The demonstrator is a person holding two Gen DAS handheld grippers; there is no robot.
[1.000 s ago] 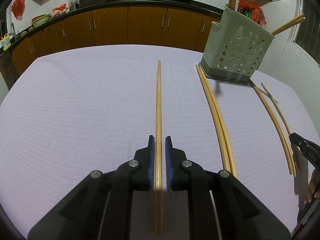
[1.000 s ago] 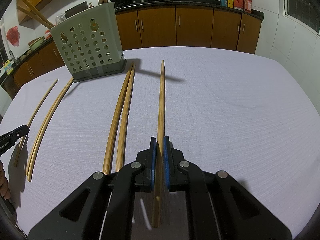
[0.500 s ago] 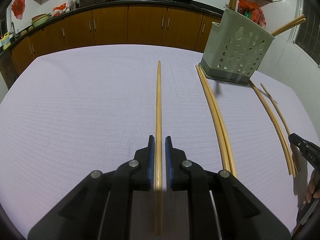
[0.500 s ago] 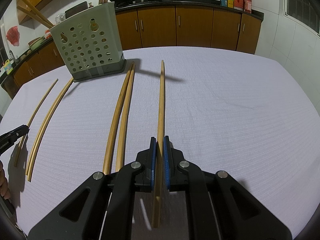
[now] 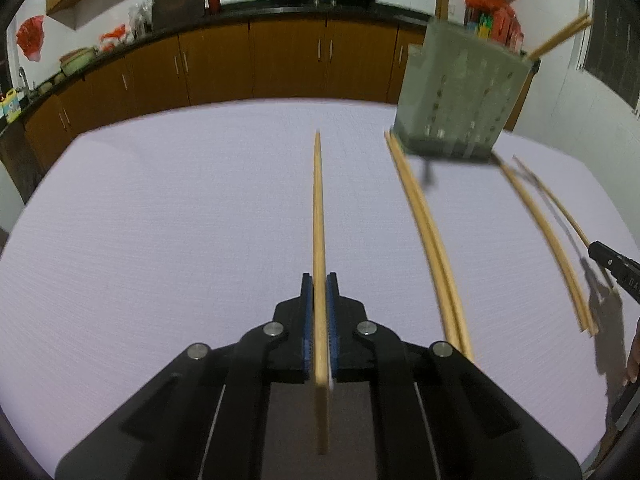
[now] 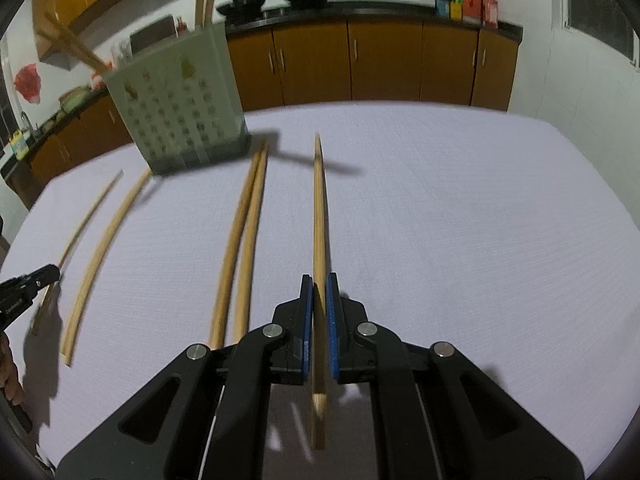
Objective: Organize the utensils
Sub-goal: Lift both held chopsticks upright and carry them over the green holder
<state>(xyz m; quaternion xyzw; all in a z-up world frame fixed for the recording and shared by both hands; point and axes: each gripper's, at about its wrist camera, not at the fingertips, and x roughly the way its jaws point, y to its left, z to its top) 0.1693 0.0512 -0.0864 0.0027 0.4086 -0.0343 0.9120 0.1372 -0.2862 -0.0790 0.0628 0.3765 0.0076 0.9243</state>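
Wooden chopstick point(image 5: 319, 216) clamped lengthwise, another point(image 6: 319, 216) likewise, four loose chopsticks point(image 6: 240, 248) near the perforated green holder point(image 6: 180, 104).

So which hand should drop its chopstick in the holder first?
Probably right, though barely. The right hand-held gripper and left hand-held gripper each grip a chopstick, but the holder looks slightly nearer in the right view.

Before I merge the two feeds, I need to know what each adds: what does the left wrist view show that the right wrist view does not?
Only the left wrist view: the left gripper with its fingers shut on the left-held chopstick, and the holder to its right. Only the right wrist view: the right gripper with its fingers shut on the right-held chopstick, and the holder to its left. Both: the green perforated holder, loose chopsticks on the cloth, and the brown cabinets.
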